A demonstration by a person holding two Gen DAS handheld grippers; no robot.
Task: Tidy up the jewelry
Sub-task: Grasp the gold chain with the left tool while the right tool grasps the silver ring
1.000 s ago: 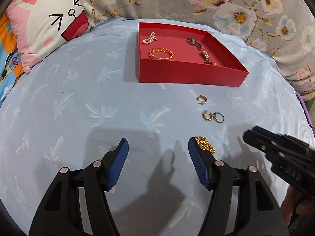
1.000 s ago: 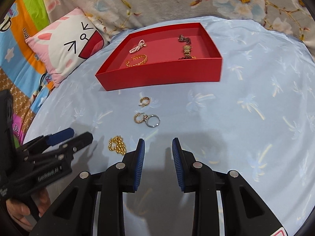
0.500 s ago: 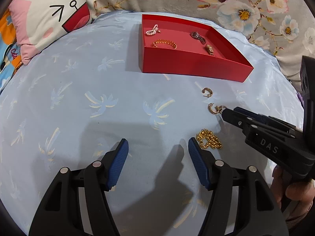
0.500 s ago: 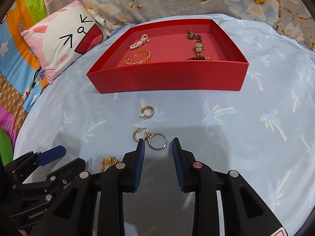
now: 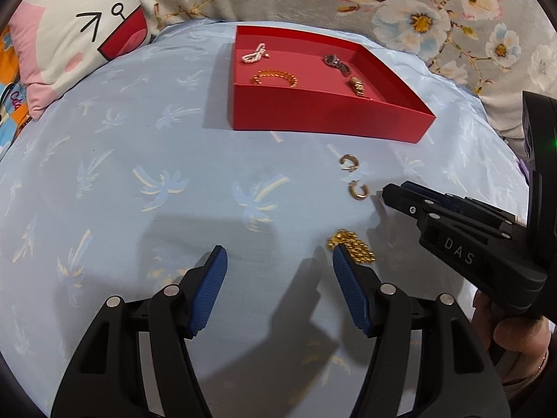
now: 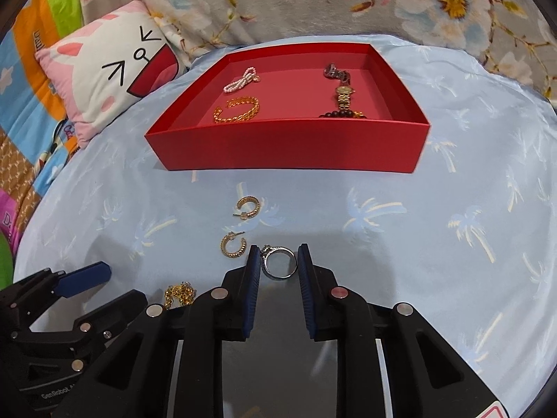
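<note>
A red tray [image 6: 289, 146] [image 5: 327, 113] on the blue cloth holds a pearl piece [image 6: 241, 79], a gold bracelet [image 6: 237, 109], a gold watch [image 6: 344, 99] and dark beads. In front of it lie two gold hoop earrings [image 6: 248, 207] [image 6: 232, 246], a silver ring [image 6: 279, 262] and a gold chain [image 6: 179, 293] [image 5: 351, 250]. My right gripper [image 6: 278, 261] is open, its blue pads on either side of the ring, not closed on it. My left gripper [image 5: 278, 268] is open and empty, with the chain by its right finger.
A cat-face pillow [image 6: 104, 83] lies at the left of the tray. Floral fabric [image 6: 348, 0] rises behind it. In the left wrist view the right gripper [image 5: 390, 193] comes in from the right, beside one earring [image 5: 358, 191].
My right gripper has moved forward and down until its fingers straddle the silver ring. The left gripper has shifted slightly and stayed open.
</note>
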